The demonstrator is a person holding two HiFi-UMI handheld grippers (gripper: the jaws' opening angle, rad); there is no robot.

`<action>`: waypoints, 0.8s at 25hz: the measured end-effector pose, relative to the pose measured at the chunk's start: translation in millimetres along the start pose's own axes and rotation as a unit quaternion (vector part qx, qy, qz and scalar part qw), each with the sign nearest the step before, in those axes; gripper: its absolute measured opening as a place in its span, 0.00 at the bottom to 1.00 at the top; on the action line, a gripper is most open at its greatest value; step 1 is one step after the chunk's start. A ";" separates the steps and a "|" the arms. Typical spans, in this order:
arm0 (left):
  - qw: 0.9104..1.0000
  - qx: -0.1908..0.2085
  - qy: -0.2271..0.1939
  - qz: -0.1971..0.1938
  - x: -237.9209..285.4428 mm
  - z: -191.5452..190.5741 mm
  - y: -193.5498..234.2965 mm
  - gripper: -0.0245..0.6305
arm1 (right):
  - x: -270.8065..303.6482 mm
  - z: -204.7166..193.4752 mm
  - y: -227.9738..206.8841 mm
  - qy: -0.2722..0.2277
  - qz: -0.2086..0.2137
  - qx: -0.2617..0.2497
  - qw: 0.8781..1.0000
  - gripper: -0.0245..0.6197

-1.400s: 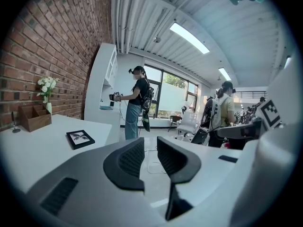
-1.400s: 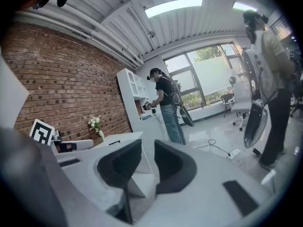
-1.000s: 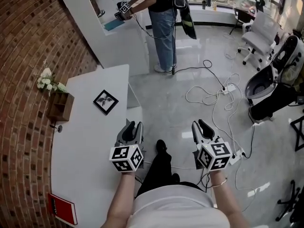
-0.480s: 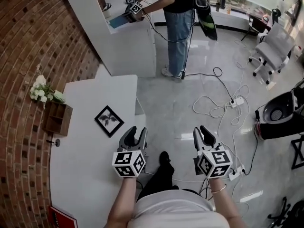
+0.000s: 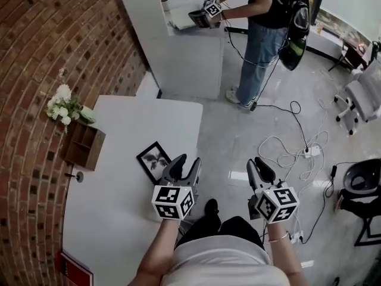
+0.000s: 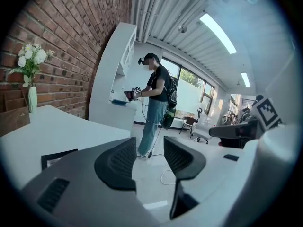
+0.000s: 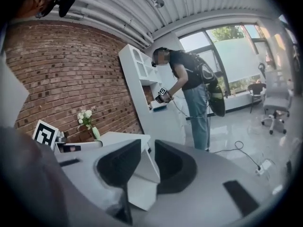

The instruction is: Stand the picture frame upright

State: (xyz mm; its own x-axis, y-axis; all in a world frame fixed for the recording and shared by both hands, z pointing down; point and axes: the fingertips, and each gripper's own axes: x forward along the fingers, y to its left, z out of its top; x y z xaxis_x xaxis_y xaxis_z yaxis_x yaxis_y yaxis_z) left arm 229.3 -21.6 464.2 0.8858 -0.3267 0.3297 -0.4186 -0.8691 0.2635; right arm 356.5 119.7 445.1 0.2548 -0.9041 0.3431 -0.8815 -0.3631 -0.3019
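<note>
The black picture frame (image 5: 155,161) with a leaf print lies flat on the white table (image 5: 119,201), near its right edge. In the left gripper view the frame (image 6: 57,157) shows low at the left. My left gripper (image 5: 186,164) hovers at the table's edge, just right of the frame and not touching it. Its jaws have just been opening and stand wide with nothing between them (image 6: 149,148). My right gripper (image 5: 260,167) is over the floor, further right. Its jaws stand a narrow gap apart and empty (image 7: 147,157).
White flowers in a vase (image 5: 65,108) and a wooden box (image 5: 83,146) stand by the brick wall. A red book (image 5: 74,270) lies at the table's near end. Beyond stand a white cabinet (image 5: 184,46) and another person (image 5: 268,28); cables (image 5: 292,148) trail across the floor.
Both grippers have come forward towards the table, and the frame now lies close beside the left one. The left jaws have spread wider. The right jaws look the same.
</note>
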 end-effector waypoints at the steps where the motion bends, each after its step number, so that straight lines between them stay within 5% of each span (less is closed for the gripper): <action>1: 1.000 -0.003 -0.001 0.006 -1.4 1.4 6.2 0.30 | 9.9 1.5 6.4 0.005 0.012 -0.003 1.000 0.16; 11: 0.987 -0.048 -0.044 0.144 -54.2 8.0 100.4 0.30 | 97.4 2.2 95.2 0.050 0.142 -0.053 0.987 0.16; 20: 0.945 -0.106 -0.062 0.302 -114.6 -4.0 162.5 0.30 | 164.6 -12.0 174.8 0.117 0.278 -0.096 0.948 0.16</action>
State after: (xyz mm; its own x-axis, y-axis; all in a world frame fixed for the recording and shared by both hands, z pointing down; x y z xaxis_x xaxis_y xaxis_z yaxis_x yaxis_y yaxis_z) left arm 58.9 -123.9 472.9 0.4839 -0.7915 0.3734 -0.8745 -0.4209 0.2411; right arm 239.6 -89.8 459.4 -0.3467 -0.8606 0.3729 -0.9156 0.2243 -0.3337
